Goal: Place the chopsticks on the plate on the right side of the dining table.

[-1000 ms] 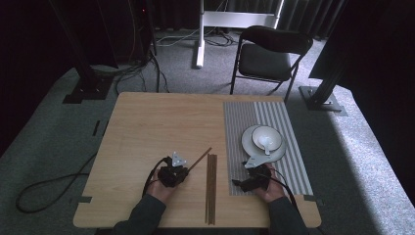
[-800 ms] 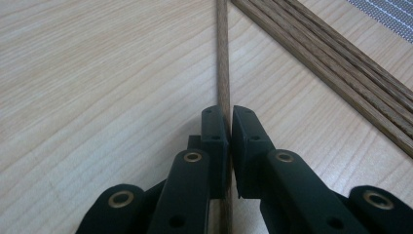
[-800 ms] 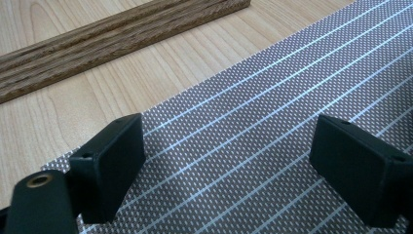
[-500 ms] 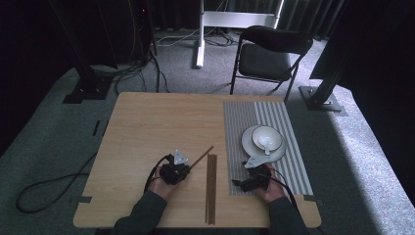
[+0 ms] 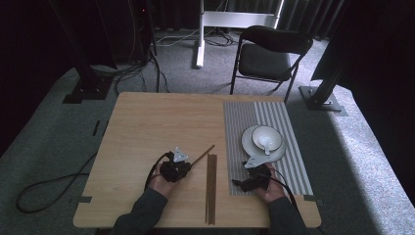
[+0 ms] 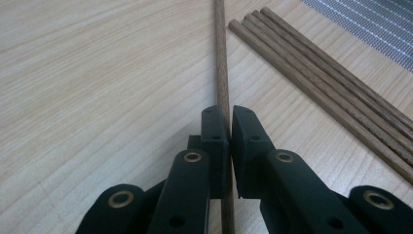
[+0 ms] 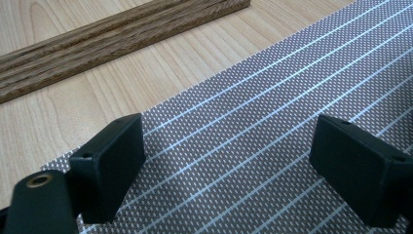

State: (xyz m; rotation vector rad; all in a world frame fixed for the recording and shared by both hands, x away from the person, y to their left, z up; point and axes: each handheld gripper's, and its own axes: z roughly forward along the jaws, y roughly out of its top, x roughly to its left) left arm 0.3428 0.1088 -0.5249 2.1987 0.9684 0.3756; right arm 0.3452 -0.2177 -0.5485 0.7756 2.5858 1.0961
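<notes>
Chopstick (image 6: pixel 221 63) pinched in left claw (image 6: pixel 229 131), tip toward 1 o'clock.
Barely shifted from a second ago; right claw (image 7: pixel 229 161) spread over placemat (image 7: pixel 272 97), bundle (image 5: pixel 211 188) waiting on desk (image 5: pixel 147 127).

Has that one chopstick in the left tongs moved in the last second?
No. The chopstick keeps its slant beside the chopstick bundle.

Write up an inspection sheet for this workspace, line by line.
Surface: wooden table, striped placemat at its right.
Job's things: single chopstick clamped in left claw; other chopsticks lie bundled beside it.
Clutter: bowl with spoon on plate, on the placemat.
Grippers: left claw shut on the chopstick; right claw open over the placemat.
Cables: black cable on the floor at left.
Surroundings: folding chair, carpet, dark stands.
</notes>
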